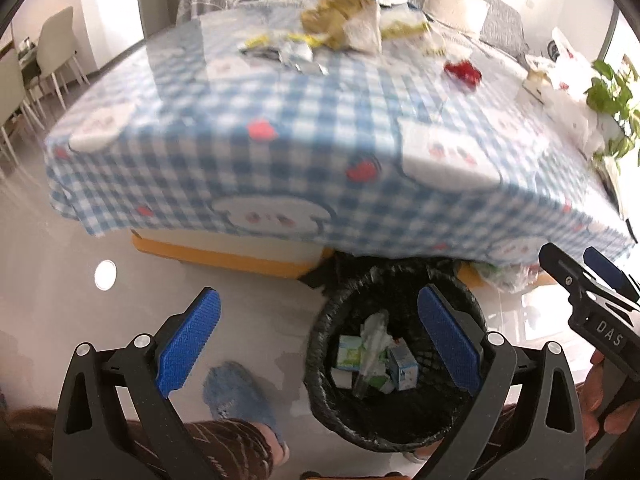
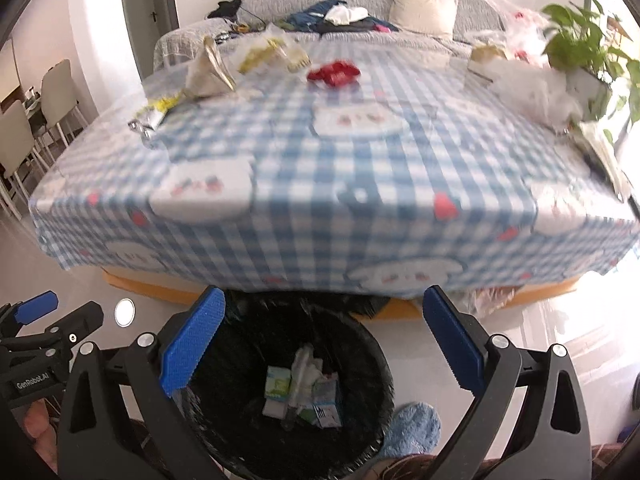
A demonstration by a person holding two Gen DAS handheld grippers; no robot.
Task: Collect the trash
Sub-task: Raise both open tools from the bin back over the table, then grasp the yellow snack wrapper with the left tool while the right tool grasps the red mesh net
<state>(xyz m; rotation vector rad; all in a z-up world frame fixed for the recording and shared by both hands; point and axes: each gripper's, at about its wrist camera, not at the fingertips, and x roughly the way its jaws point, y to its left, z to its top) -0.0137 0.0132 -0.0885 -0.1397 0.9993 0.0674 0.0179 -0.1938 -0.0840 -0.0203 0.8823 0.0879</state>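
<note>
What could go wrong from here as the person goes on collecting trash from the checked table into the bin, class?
1. The remaining wrappers and the red wrapper lie far back on the table; reaching across with the open right gripper may brush the plant or push litter off the edge.
2. The bin stands close by the person's slippers, so a step could tip it.

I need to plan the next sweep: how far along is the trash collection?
Done: small cartons and crumpled white paper already lie in the black-lined mesh bin. In hand: nothing; left tongs and right tongs are open and empty. Left: red wrapper, yellow packets and a crumpled paper bag on the blue checked tablecloth.
</note>
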